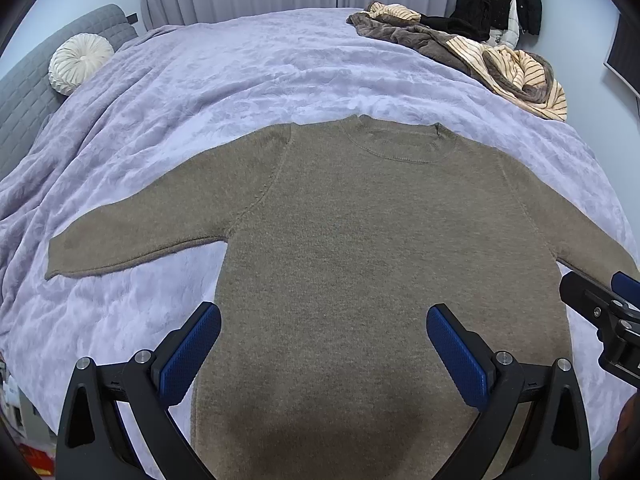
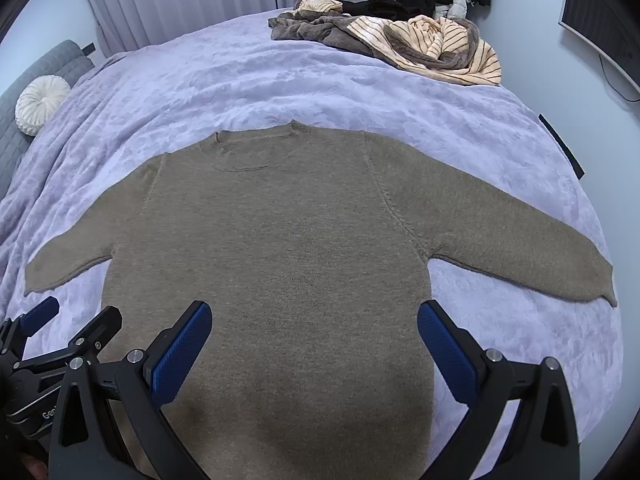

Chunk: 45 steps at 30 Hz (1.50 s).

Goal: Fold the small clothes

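**Sweater flat on bed, grippers at its hem**

Sweater (image 1: 360, 248) spread flat on blanket (image 1: 240, 76), collar away, sleeves out to either side. Left gripper (image 1: 324, 352) above the lower body, jaws wide apart; right gripper (image 2: 314, 346) just beside it to the right, likewise spread. Heap of clothes (image 2: 420, 44) at the far right of the bed. Cushion (image 1: 80, 62) far left, against headboard (image 1: 24, 96). Curtains (image 2: 180, 0) behind.

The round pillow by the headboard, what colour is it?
Cream-white round pleated pillow, clearest in left wrist view.
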Each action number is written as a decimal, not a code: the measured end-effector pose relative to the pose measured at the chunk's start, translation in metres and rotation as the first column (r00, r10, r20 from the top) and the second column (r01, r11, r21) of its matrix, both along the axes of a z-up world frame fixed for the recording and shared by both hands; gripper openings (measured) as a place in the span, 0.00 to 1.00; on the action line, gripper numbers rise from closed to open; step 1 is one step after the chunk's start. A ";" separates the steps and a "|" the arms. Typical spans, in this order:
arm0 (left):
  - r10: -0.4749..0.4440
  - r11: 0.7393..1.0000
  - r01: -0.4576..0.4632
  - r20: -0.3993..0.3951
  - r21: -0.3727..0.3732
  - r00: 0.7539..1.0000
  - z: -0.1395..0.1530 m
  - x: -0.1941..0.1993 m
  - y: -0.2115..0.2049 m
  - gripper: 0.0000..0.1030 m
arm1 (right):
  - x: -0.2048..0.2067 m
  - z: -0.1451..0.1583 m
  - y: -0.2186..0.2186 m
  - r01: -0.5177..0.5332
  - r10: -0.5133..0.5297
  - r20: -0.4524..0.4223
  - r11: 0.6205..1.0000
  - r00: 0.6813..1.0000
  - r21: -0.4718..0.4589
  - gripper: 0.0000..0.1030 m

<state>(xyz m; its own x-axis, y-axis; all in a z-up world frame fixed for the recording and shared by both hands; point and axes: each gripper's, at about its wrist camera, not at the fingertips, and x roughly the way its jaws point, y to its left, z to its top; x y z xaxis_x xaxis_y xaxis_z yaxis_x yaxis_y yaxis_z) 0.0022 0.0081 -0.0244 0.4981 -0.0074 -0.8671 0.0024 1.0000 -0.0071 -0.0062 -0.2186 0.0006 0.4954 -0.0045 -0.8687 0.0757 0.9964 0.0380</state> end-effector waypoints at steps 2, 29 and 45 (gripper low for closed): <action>-0.006 1.000 0.006 0.002 0.000 1.000 -0.001 0.000 -0.001 1.00 | 0.000 -0.001 -0.001 0.000 0.000 -0.003 1.000 1.000 -0.001 0.99; -0.035 0.999 0.035 -0.012 0.003 0.999 -0.016 0.012 -0.010 1.00 | 0.015 -0.013 0.000 -0.012 0.012 -0.034 1.000 0.999 -0.001 0.99; -0.033 0.999 0.033 -0.060 0.001 0.998 -0.040 0.036 -0.011 1.00 | 0.039 -0.040 -0.001 0.000 0.001 -0.087 1.000 0.996 0.011 0.99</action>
